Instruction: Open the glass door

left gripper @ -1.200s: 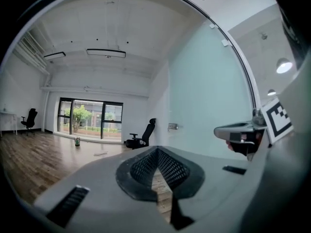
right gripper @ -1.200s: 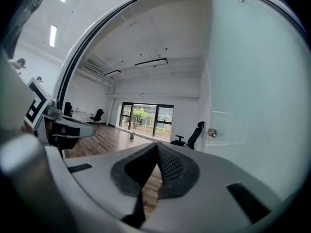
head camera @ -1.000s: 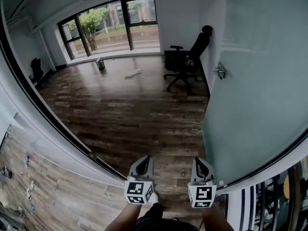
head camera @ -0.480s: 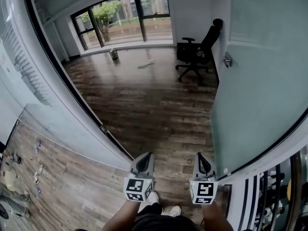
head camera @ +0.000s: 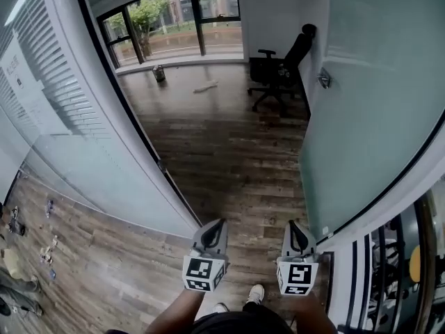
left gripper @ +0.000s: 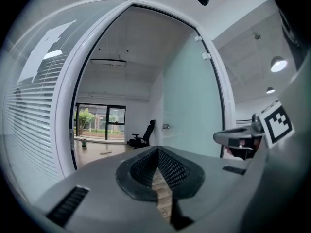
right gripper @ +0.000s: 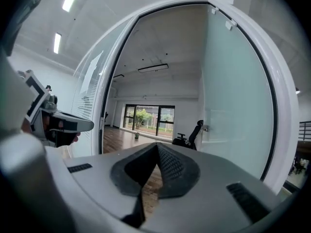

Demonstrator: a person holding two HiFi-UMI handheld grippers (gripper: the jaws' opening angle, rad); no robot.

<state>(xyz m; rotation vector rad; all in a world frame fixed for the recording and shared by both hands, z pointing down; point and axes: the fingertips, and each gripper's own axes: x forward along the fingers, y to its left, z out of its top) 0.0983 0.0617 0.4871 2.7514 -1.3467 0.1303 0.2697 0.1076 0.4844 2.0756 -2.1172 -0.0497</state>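
The frosted glass door (head camera: 375, 103) stands swung open into the room on the right, and its metal handle (head camera: 324, 79) shows at mid-height. My left gripper (head camera: 217, 223) and right gripper (head camera: 293, 225) are side by side at the bottom of the head view, just at the doorway's threshold. Both are shut, hold nothing and touch nothing. The left gripper view has the left gripper (left gripper: 158, 149) pointing level through the doorway, with the door (left gripper: 189, 106) to its right. From the right gripper (right gripper: 157, 146), the door (right gripper: 233, 106) and its handle (right gripper: 205, 128) lie ahead on the right.
A glass partition with blinds (head camera: 62, 117) and the dark door frame (head camera: 142, 141) run along the left. Inside the room are a black office chair (head camera: 278, 65), a small can (head camera: 159, 73) on the wood floor and large windows (head camera: 174, 19). A railing (head camera: 389, 270) shows at the lower right.
Both grippers and the head view have drawn back out of the doorway together. The partition and frame on the left now fill more of the view. The door stays open.
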